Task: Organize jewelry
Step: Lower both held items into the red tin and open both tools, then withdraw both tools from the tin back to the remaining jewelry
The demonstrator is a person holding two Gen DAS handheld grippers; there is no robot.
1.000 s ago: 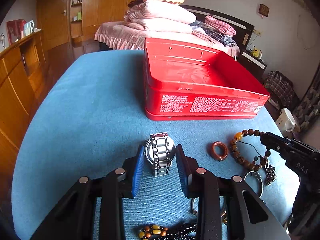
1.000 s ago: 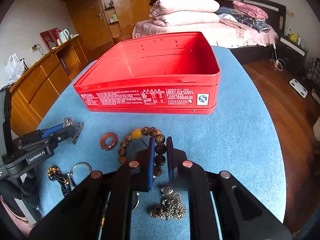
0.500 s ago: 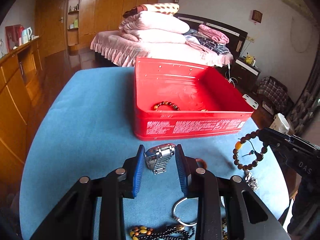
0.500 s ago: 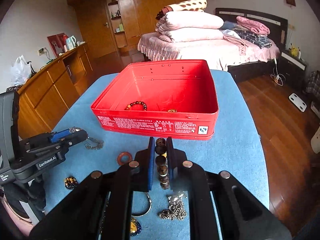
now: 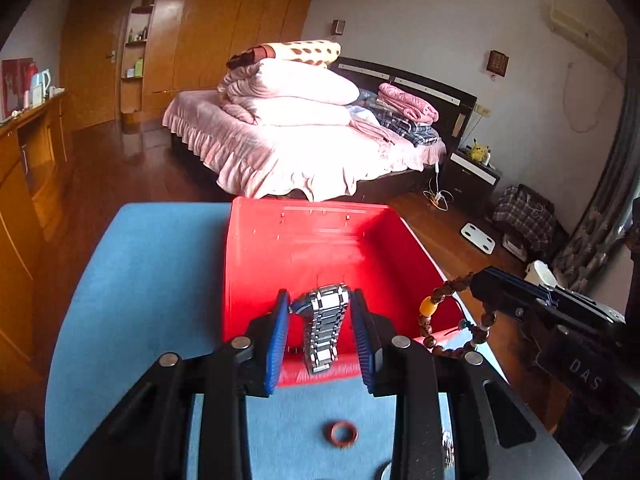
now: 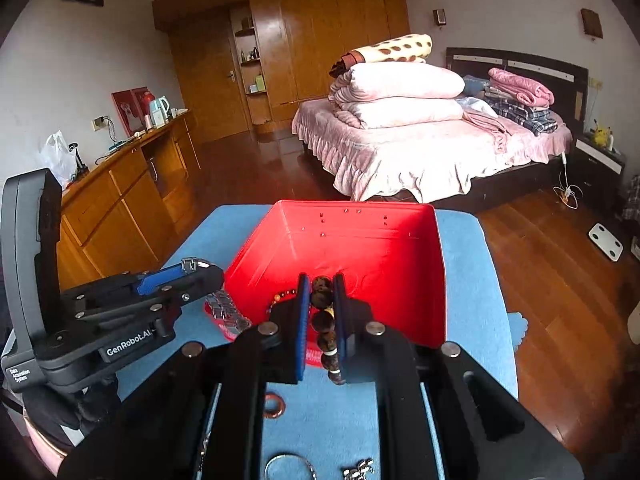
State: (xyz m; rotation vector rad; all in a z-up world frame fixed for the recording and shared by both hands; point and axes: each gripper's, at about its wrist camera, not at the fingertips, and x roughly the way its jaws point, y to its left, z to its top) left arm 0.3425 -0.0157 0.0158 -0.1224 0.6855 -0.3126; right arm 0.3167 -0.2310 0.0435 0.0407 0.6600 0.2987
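Note:
My left gripper [image 5: 320, 300] is shut on a silver metal watch [image 5: 324, 320], whose band hangs down between the blue pads over the near wall of the open red tin [image 5: 304, 248]. From the right wrist view the left gripper [image 6: 200, 270] is at the tin's near left corner, and the watch band [image 6: 228, 312] dangles below it. My right gripper [image 6: 321, 284] is shut on a brown bead bracelet [image 6: 322, 320], held above the near edge of the red tin [image 6: 360, 248]. In the left wrist view that bracelet [image 5: 436, 300] hangs from the right gripper [image 5: 488, 280].
A small bead bracelet [image 6: 280, 296] lies inside the tin. On the blue tablecloth [image 5: 140, 280] near me lie a red-brown ring [image 5: 343, 434], a silver hoop [image 6: 288, 468] and a silver chain [image 6: 360, 472]. Beyond the table are a bed and wooden cabinets.
Both grippers have lifted off the table with the watch and the bead bracelet and moved up toward the red tin. The loose jewelry now lies below and behind them.

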